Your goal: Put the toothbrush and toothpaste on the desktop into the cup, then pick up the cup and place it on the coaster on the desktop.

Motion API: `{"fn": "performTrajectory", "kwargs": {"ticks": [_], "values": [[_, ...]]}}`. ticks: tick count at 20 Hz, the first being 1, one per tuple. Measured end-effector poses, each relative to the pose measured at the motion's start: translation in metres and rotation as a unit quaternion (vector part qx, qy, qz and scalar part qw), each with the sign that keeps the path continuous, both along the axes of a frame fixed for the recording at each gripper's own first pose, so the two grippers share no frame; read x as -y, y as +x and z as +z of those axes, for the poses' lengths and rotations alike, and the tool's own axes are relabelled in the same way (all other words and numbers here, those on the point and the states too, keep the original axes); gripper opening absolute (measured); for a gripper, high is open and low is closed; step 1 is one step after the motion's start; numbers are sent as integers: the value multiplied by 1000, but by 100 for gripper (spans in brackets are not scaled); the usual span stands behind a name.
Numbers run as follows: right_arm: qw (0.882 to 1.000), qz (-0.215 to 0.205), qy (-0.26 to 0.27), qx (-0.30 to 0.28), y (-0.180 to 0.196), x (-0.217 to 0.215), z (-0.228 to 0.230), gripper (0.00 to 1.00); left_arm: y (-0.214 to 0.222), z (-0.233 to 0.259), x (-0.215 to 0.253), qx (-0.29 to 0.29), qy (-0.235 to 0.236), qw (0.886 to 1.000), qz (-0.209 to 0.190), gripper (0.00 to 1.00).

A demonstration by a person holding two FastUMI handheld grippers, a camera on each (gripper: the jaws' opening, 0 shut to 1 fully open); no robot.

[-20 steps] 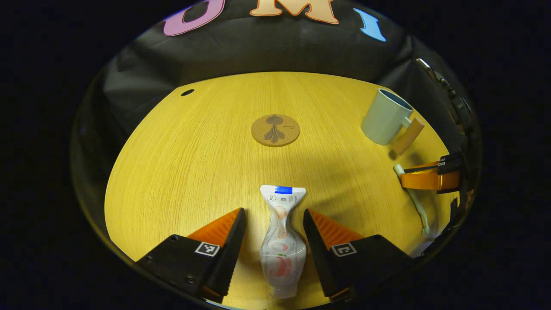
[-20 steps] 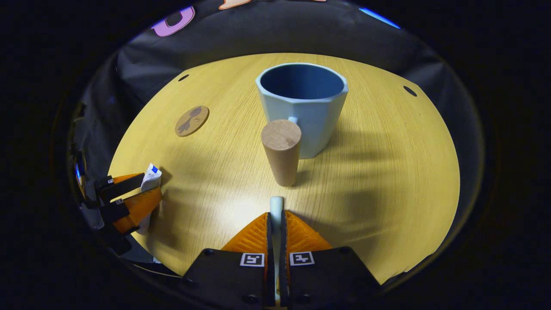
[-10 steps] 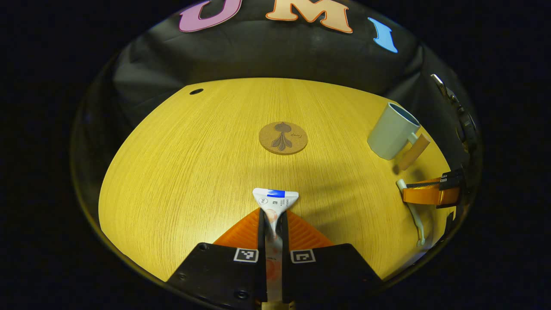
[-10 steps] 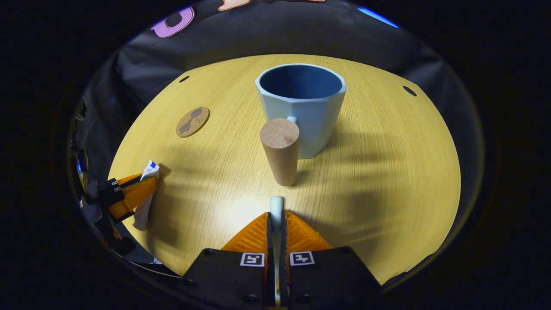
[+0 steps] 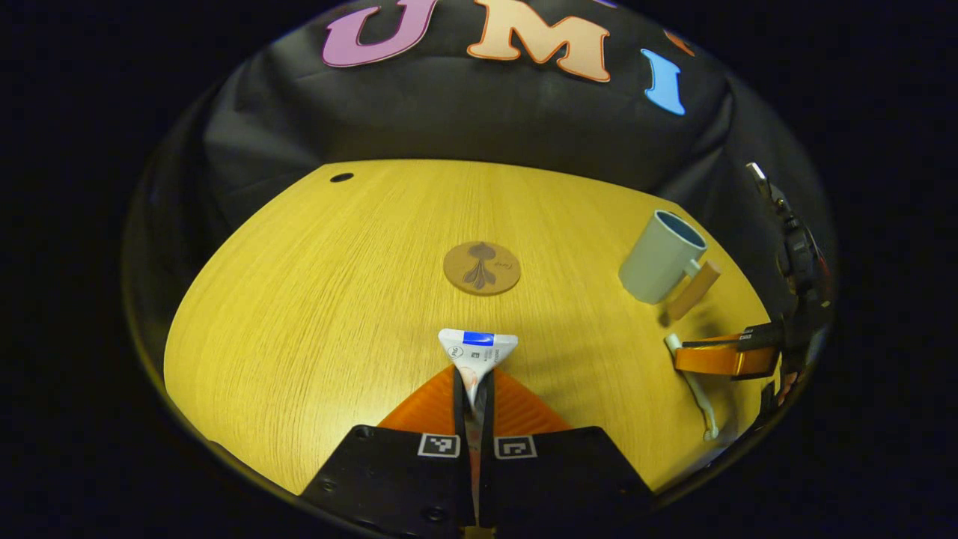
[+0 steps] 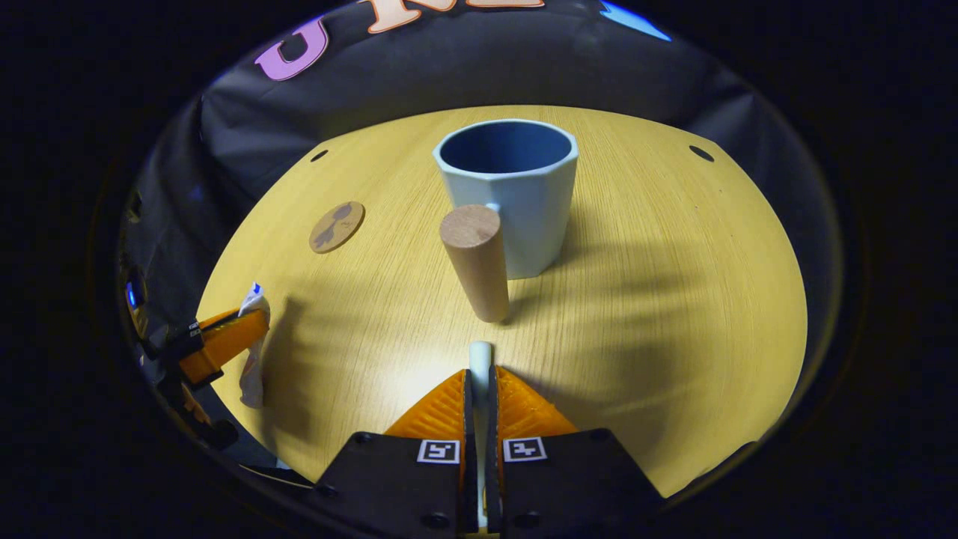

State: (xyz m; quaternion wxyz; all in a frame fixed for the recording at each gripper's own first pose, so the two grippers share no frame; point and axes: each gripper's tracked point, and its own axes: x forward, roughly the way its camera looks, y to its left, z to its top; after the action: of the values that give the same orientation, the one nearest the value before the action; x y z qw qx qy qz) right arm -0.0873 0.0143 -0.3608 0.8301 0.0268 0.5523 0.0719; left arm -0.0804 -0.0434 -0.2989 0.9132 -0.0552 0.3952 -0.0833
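Observation:
My left gripper [image 5: 473, 383] is shut on the white toothpaste tube [image 5: 477, 352], whose flat crimped end sticks out past the fingertips, lifted off the wooden desktop [image 5: 314, 299]. The right gripper [image 6: 480, 374] is shut on the pale toothbrush [image 6: 480, 358], its end poking forward. Ahead of it stands the light blue cup [image 6: 516, 195] with a wooden peg handle [image 6: 474, 258] facing me, empty inside. The round cork coaster [image 5: 481, 267] lies mid-table; it is also at the left in the right gripper view [image 6: 337, 226]. In the left gripper view the cup [image 5: 658, 257] stands far right, with the right gripper [image 5: 722, 359] and toothbrush [image 5: 692, 389] below it.
Small dark holes [image 5: 341, 177] [image 6: 701, 153] mark the desktop near its far edge. The black cloth wall [image 5: 479, 120] rises behind the table. In the right gripper view the left gripper [image 6: 221, 340] holds the tube [image 6: 251, 359] near the table's left edge.
The left gripper closed on the toothpaste tube and lifted it off the table. The right gripper, still clamped on the toothbrush, rose slightly and drew back a little from the cup.

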Motion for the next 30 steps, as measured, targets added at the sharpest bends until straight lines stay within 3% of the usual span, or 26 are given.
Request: {"fn": "performTrajectory", "kwargs": {"ticks": [8,16,30], "values": [[999,15,23,29,-2,-11,7,7,9,45,17,65,-13,997,-28,2],[993,40,51,98,6,-32,49,7,18,69,16,98,-19,995,-23,1],[966,2,119,228,75,-40,153,6,38,114,20,135,-33,990,-21,1]]}}
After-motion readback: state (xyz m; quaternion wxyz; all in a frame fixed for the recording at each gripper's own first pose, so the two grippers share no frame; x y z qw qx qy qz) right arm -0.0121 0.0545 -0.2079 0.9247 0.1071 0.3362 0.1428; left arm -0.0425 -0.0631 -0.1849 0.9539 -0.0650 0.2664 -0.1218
